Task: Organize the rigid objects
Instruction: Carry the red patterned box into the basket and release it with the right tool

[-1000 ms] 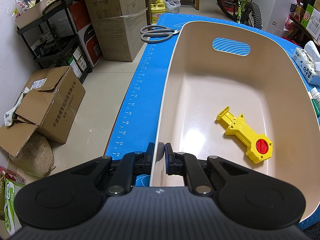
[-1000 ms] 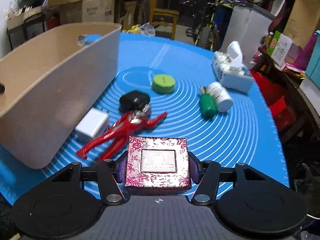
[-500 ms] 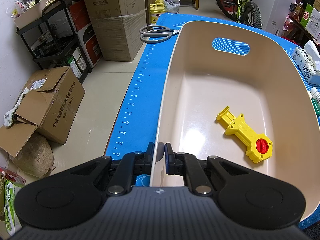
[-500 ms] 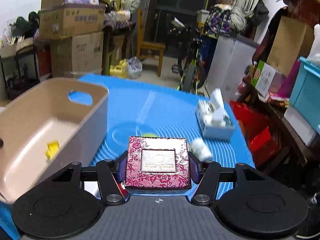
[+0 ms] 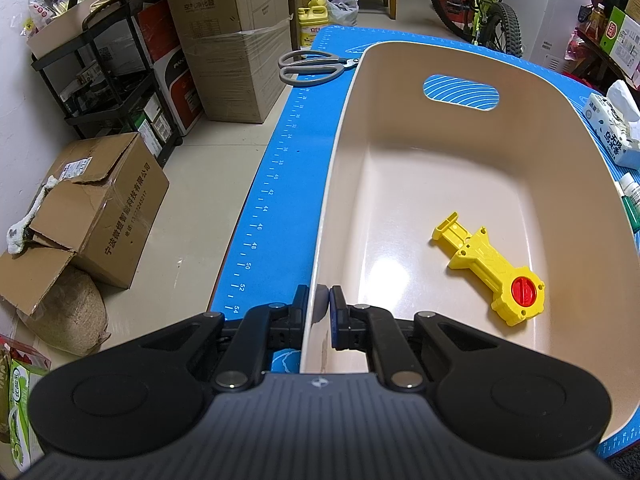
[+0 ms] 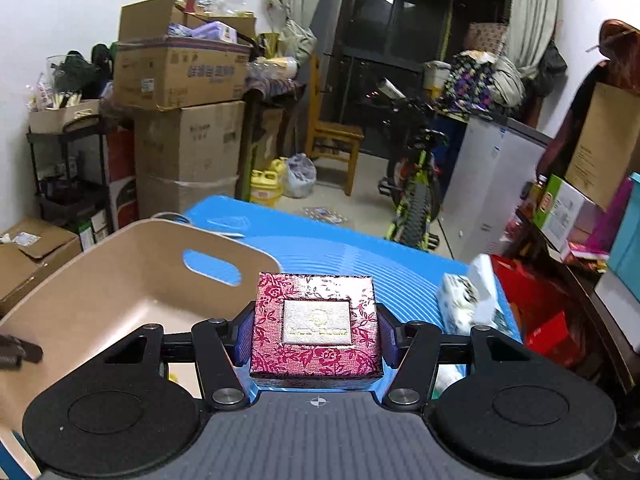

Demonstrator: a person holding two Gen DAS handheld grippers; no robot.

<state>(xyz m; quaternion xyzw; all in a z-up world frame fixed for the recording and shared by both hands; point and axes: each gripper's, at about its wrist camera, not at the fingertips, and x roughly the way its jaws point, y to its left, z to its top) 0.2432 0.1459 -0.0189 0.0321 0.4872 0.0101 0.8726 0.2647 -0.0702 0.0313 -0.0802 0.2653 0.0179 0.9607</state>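
Now my left tool [image 5: 319, 300] pinches rim of beige plastic bin [image 5: 552, 92]; my right tool [image 6: 316, 334] grips square crimson floral-brocade box [image 6: 316, 328] beside bin.

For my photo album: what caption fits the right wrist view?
Right tongs grip a floral red box above the blue mat, beside the beige bin.

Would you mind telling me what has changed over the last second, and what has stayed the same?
The right gripper, clamped on the square red floral box, has lifted it off the blue mat and tilted up; the table items have dropped from its view, and the box now hangs beside the beige plastic tub. Nothing was grasped or released. The left gripper stays shut on the tub's rim, and the yellow toy lies unmoved inside.
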